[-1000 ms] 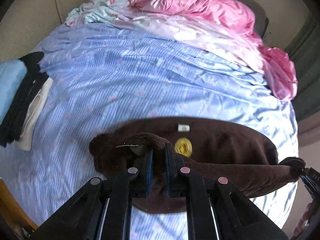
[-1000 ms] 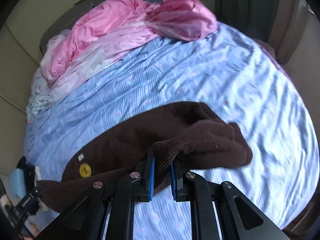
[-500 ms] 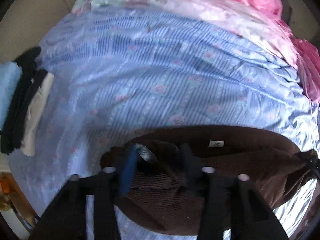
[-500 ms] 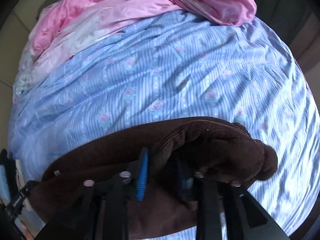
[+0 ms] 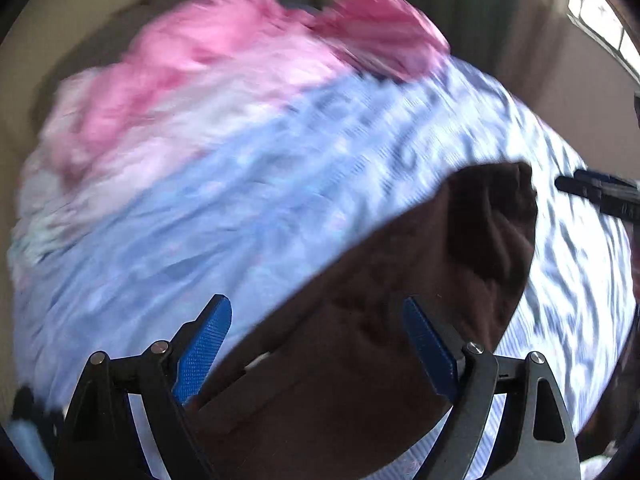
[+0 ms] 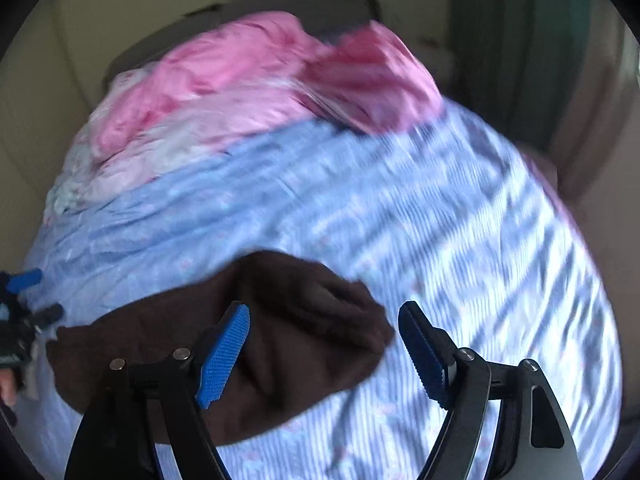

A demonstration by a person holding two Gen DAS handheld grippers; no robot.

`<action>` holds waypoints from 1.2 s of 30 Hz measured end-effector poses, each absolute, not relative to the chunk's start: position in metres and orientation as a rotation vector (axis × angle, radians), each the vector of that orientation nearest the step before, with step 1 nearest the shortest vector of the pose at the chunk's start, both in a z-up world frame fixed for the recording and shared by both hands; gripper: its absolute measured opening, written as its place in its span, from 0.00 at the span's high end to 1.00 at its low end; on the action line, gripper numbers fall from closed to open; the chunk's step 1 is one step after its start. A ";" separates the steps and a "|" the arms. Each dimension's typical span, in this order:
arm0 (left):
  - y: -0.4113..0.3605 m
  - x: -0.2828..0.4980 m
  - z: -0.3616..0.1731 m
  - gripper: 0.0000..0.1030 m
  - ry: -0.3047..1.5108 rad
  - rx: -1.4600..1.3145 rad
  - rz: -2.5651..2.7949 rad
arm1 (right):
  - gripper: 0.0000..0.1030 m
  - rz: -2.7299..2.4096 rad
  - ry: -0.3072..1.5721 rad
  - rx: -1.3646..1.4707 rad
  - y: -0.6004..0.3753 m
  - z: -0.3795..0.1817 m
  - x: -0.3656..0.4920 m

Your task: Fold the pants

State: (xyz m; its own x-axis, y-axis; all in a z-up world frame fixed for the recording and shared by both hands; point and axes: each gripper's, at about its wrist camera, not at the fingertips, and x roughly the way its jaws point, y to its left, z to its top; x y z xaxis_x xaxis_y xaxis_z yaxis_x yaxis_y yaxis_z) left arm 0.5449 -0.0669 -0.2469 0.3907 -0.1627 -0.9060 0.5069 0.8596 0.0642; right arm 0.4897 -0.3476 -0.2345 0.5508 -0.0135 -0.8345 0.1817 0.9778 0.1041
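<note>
The dark brown pants (image 5: 400,300) lie folded in a long band on the blue striped bedsheet (image 5: 200,220). My left gripper (image 5: 316,344) is wide open above the pants, holding nothing. In the right wrist view the pants (image 6: 280,340) lie below my right gripper (image 6: 324,352), which is also wide open and empty, its left finger over the cloth. The right gripper's tip (image 5: 596,196) shows at the right edge of the left wrist view. The left gripper (image 6: 20,312) shows at the left edge of the right wrist view. Both views are motion-blurred.
A crumpled pink satin quilt (image 6: 260,72) is heaped at the far end of the bed, also in the left wrist view (image 5: 224,60). Beige walls and a dark green curtain (image 6: 540,20) stand beyond. The bed's right edge (image 6: 580,240) drops off near the wall.
Both grippers have let go of the pants and opened wide. They have pulled back and up, and the pants now lie flat on the sheet. The left gripper's view has swung to the right.
</note>
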 end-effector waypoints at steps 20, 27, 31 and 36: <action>-0.120 0.578 -0.345 0.82 1.292 0.285 -0.486 | 0.37 -0.009 1.063 0.314 -0.390 -0.324 0.514; -0.117 0.583 -0.293 0.85 1.182 0.262 -0.482 | 0.78 -0.063 1.094 0.497 -0.398 -0.327 0.518; -0.127 0.597 -0.293 0.85 1.193 0.304 -0.454 | 0.79 -0.136 1.097 0.816 -0.414 -0.312 0.487; -0.140 0.609 -0.329 0.82 1.273 0.363 -0.371 | 0.75 -0.190 1.194 0.829 -0.422 -0.349 0.500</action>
State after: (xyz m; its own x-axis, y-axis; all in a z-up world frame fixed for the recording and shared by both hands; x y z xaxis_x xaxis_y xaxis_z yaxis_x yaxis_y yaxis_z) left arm 0.6086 -0.1403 -0.3294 0.2510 -0.0679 -0.9656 0.4616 0.8852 0.0577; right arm 0.5004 -0.4224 -0.3486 0.3912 0.2837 -0.8755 0.5413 0.6985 0.4682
